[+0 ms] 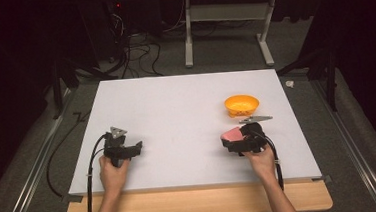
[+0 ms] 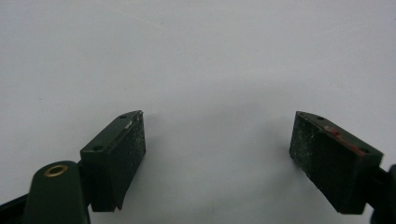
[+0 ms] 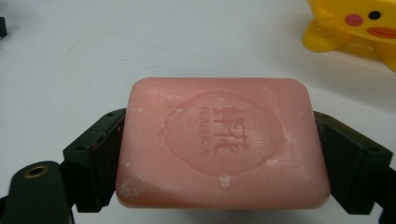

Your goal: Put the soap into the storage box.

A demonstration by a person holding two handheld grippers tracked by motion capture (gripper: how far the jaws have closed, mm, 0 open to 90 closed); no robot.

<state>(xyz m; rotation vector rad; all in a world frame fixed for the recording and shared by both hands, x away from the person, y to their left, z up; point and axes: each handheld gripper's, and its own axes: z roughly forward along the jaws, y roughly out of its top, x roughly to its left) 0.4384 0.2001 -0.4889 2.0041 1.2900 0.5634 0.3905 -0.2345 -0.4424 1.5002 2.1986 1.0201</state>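
The right claw (image 3: 219, 154) grips the pink soap bar (image 3: 219, 144) by its ends—likely bound for the nearby orange bowl (image 1: 241, 103)—while the left claw (image 2: 217, 144) gapes wide, empty.

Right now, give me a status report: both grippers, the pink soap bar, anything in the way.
Left gripper open, over bare white table. Right gripper shut on pink rectangular soap bar. Yellow duck-faced plastic bowl just beyond it, apart. Nothing between.
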